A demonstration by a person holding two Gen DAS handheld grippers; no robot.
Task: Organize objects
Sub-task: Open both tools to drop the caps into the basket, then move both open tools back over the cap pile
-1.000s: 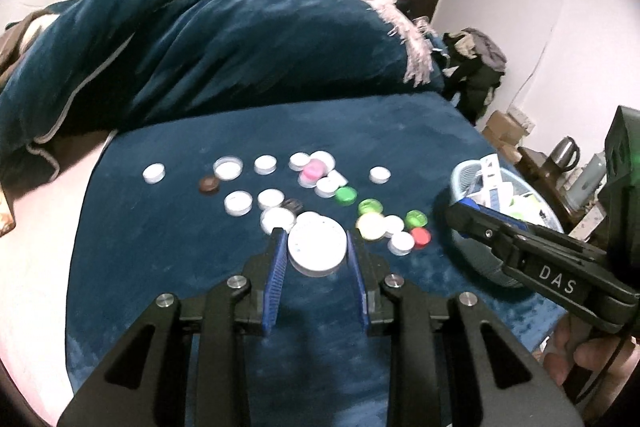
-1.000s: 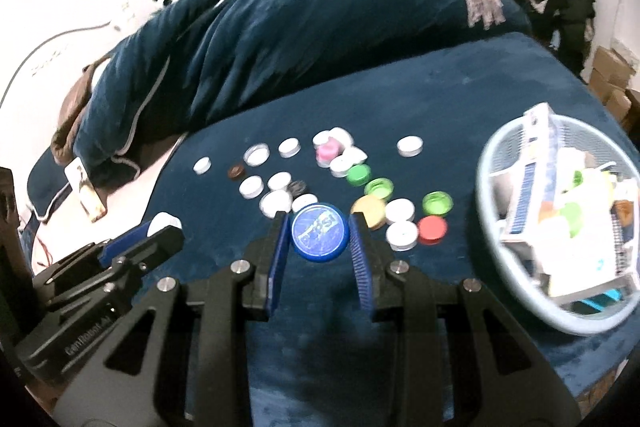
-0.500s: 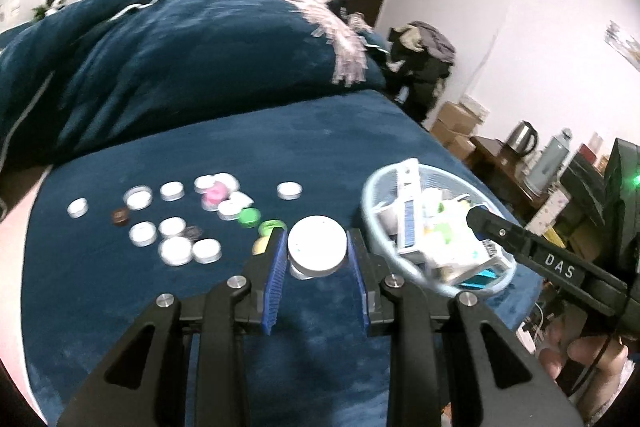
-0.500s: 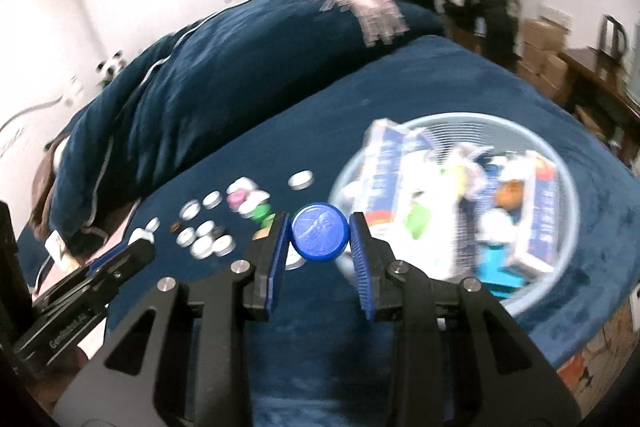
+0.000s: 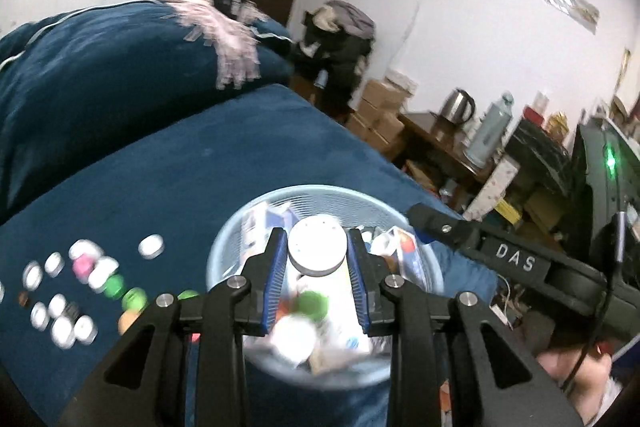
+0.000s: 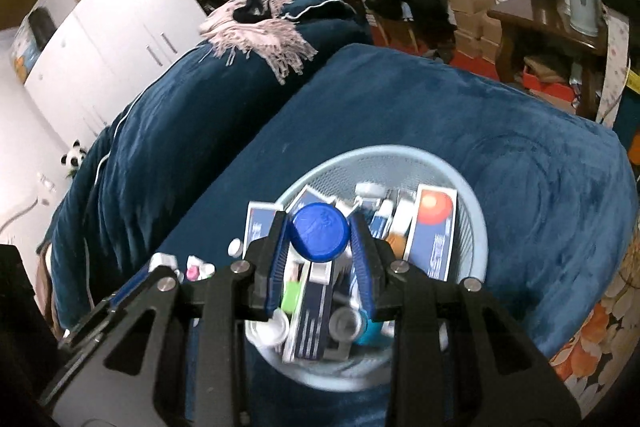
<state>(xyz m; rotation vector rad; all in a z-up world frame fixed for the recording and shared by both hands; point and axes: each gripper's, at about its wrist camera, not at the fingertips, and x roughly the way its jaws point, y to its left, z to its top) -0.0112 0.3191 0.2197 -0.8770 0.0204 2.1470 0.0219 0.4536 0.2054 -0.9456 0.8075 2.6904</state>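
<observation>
— Blue plush covered the bed (image 5: 224, 163), didn't it? Where did the two grippers stand?

— Both hung over the pale blue mesh basket (image 5: 320, 193) near the bed's corner. The left gripper (image 5: 317, 251) was pinching a white lid (image 5: 318, 247) between its blue pads, flat face up, above the basket's contents.

— And the other one?

— The right gripper (image 6: 319, 239) was clamped on a blue cap (image 6: 320, 237) in the same way, held over the boxes (image 6: 434, 231) lying in the basket (image 6: 472, 211). From the left camera its black body (image 5: 512, 259) reached in from the right, with a hand (image 5: 576, 371) under it.

— What was already in the basket?

— Blue and white cartons, one with a red circle, a few small tubes, a green cap (image 5: 312, 301) and some white lids. It was blurred, so I could not tell more.

— Anything left on the cover?

— Loose caps (image 5: 80, 291) lay scattered to the left of the basket, mostly white, some green, one pink. A pink fringed scarf (image 6: 256, 31) lay on the rolled quilt (image 6: 160, 115) behind.
</observation>
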